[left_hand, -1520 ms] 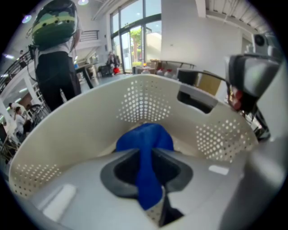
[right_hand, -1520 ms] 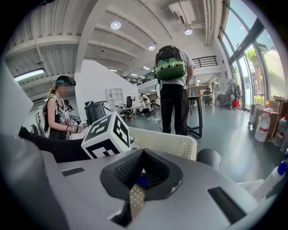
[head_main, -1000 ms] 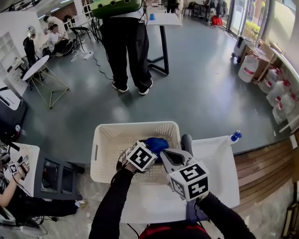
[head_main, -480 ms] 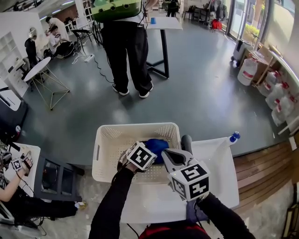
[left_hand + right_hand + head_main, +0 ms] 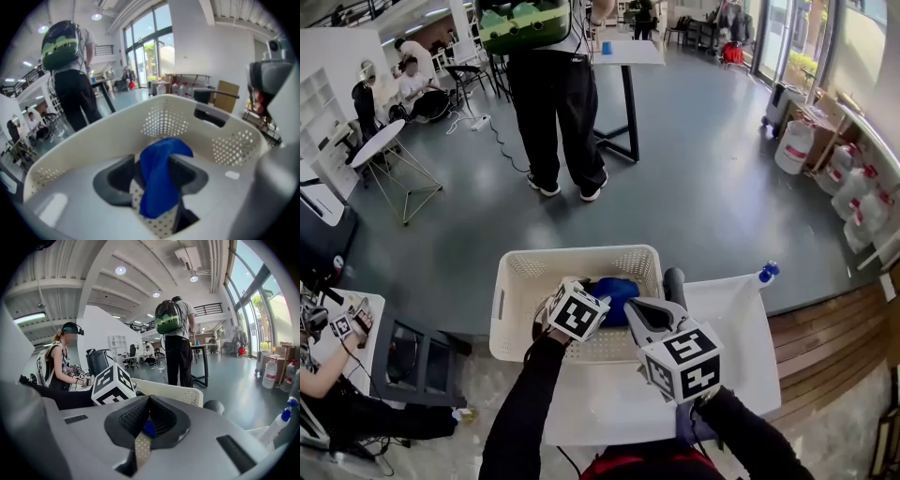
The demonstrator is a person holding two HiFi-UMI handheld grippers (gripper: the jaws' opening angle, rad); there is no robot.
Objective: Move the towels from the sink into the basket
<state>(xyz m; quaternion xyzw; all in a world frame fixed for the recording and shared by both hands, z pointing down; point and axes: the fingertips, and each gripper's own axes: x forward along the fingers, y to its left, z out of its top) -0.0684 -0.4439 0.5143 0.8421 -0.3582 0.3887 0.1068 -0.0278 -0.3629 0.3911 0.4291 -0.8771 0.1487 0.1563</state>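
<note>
A blue towel (image 5: 617, 289) lies inside the white perforated basket (image 5: 516, 274), against its near right side. My left gripper (image 5: 602, 298) hangs just over it. In the left gripper view the towel (image 5: 161, 178) stands bunched between the wide-apart jaws of the left gripper (image 5: 157, 174), which have just been opening; the pads no longer squeeze it. My right gripper (image 5: 636, 311) hovers beside the basket's right wall, over the white sink (image 5: 741, 323). Its jaws meet at the tips in the right gripper view (image 5: 149, 420), with nothing in them. The sink's inside is mostly hidden by my arms.
A grey faucet (image 5: 675, 281) rises at the sink's back edge, and a spray bottle (image 5: 772, 273) stands at its far right corner. A person with a green backpack (image 5: 553, 94) stands beyond the basket. A seated person's hands (image 5: 342, 328) are at the left.
My left gripper has lifted a little and its jaws have spread, leaving the blue towel in the basket. My right gripper has kept still.
</note>
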